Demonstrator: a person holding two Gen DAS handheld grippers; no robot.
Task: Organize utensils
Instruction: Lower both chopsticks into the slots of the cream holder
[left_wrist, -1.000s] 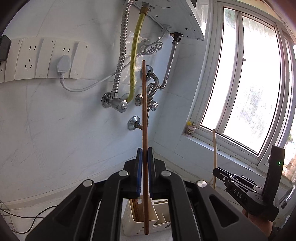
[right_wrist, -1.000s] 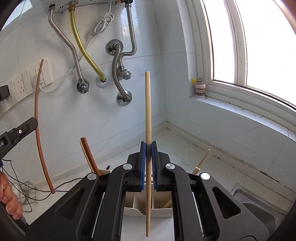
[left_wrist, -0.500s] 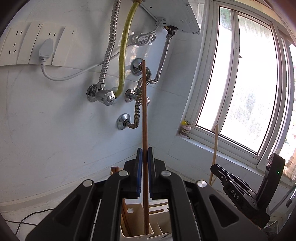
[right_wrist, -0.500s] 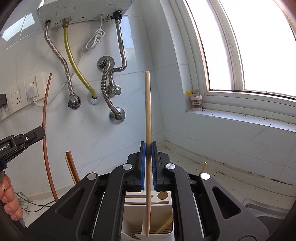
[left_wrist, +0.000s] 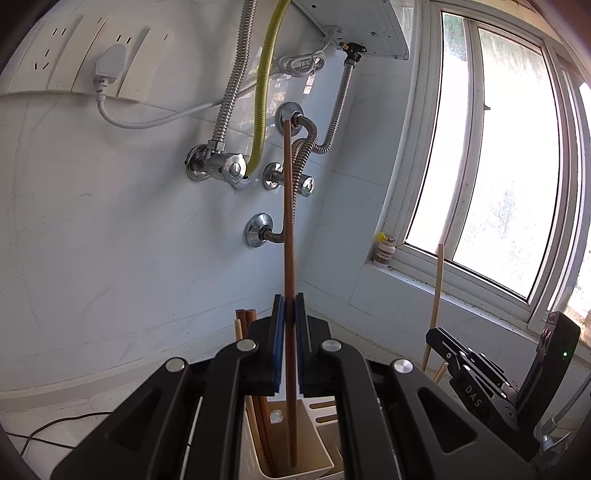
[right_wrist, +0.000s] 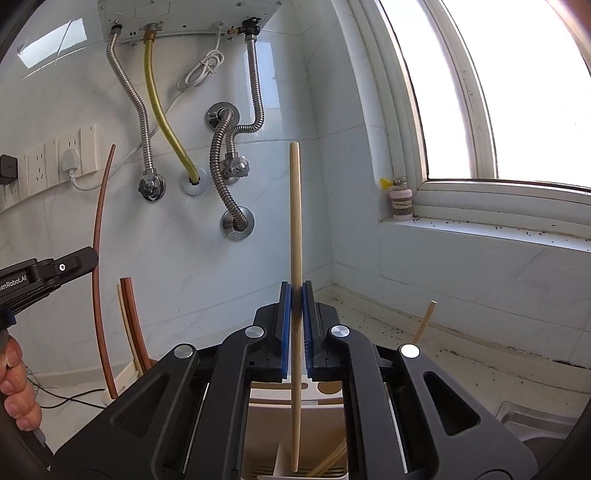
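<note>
While each hand-held gripper pinches one upright chopstick, the white holder (left_wrist: 325, 467) already contains brown chopsticks (left_wrist: 255, 373).

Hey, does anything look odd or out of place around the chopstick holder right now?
A pale chopstick leans out at a slant beyond the right gripper, unlike the upright brown pair. Dark specks litter the counter and window ledge.

left gripper (left_wrist: 290, 325) clamping upright brown chopstick (left_wrist: 288, 236), tip inside holder (left_wrist: 325, 467)
</note>
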